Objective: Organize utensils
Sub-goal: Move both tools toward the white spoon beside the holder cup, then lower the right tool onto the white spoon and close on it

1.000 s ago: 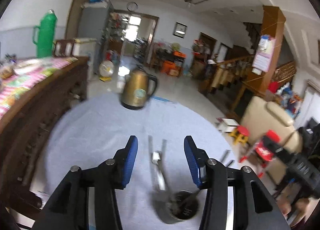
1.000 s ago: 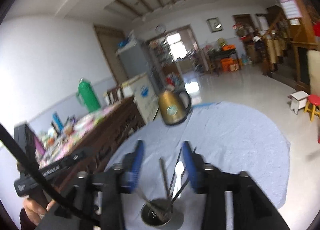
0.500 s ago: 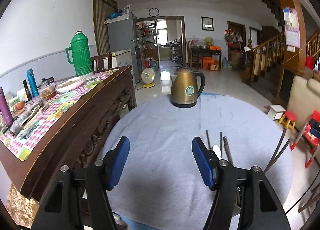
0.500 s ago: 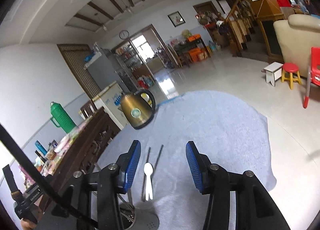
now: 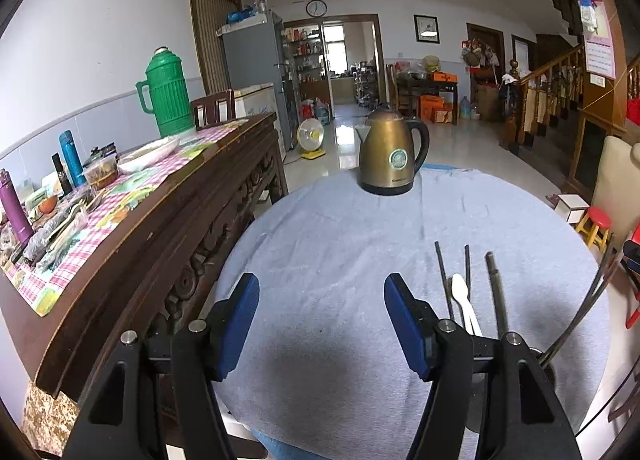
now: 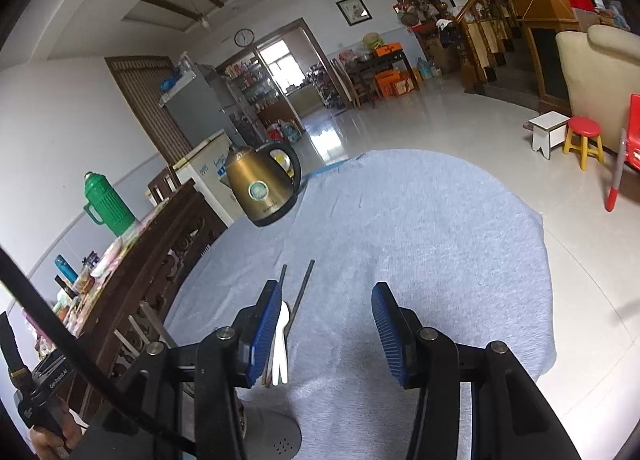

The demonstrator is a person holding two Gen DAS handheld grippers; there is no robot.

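- The round table [image 5: 328,244], under a pale blue cloth [image 6: 420,228], fills the lower half of both views; a long dark wooden sideboard [image 5: 168,196] stands just beside its left edge.
- A brass-coloured kettle [image 5: 390,152] stands upright at the far side of the table, well apart from the cutlery.
- The left gripper [image 5: 322,324] hangs over bare cloth, its jaws having just been opening; they stand wide apart with nothing between them, touching nothing.
- The right gripper [image 6: 326,334] is about half open and empty, above the cloth. Its left pad [image 6: 266,330] overlaps the cutlery in the picture; whether they touch I cannot tell.
- Dark chopsticks [image 5: 442,280] lie flat on the cloth to the right of the left gripper, long axes pointing away toward the far edge.
- A white spoon [image 5: 462,296] lies between the chopsticks, along the same line, bowl toward the kettle side.
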